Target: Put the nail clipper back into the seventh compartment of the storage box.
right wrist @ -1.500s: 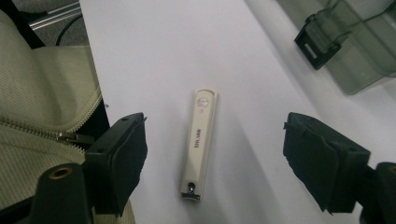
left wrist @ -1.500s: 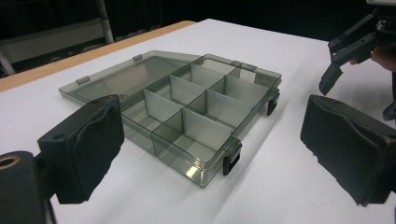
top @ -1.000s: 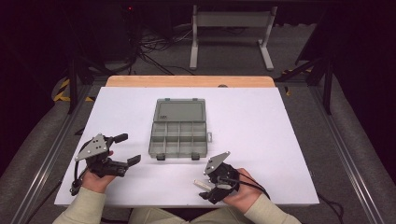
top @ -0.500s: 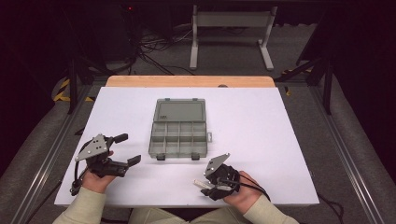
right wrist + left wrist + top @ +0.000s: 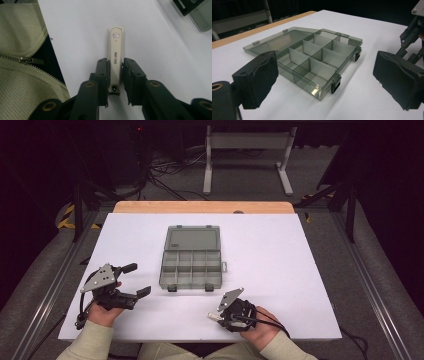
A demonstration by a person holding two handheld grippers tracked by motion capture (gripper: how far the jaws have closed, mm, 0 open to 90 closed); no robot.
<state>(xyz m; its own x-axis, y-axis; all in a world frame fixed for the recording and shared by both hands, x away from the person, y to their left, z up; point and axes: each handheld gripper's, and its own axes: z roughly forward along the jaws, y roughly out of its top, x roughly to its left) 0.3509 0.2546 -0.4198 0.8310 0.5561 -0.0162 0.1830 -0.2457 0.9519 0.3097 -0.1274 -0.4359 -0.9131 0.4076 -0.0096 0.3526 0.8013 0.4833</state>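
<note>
Your right gripper (image 5: 115,68) covers the rear half of the nail clipper (image 5: 115,53) in the right gripper view, and in the high view the clipper (image 5: 214,316) is too small to read — just a pale sliver at the gripper's 9 o'clock. The organizer box (image 5: 197,11) is cut off by the frame's edge at 1 o'clock — only a corner and latch show. In the left gripper view, your left gripper (image 5: 325,75) has both pads cropped at the bottom corners.

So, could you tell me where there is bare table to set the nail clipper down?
The white table lies bare right of the open compartment box, out to the far and right edges, and also left of the box beyond the left gripper. Things crowd along the near edge, where the right gripper grips the nail clipper just short of the box's latches.
</note>
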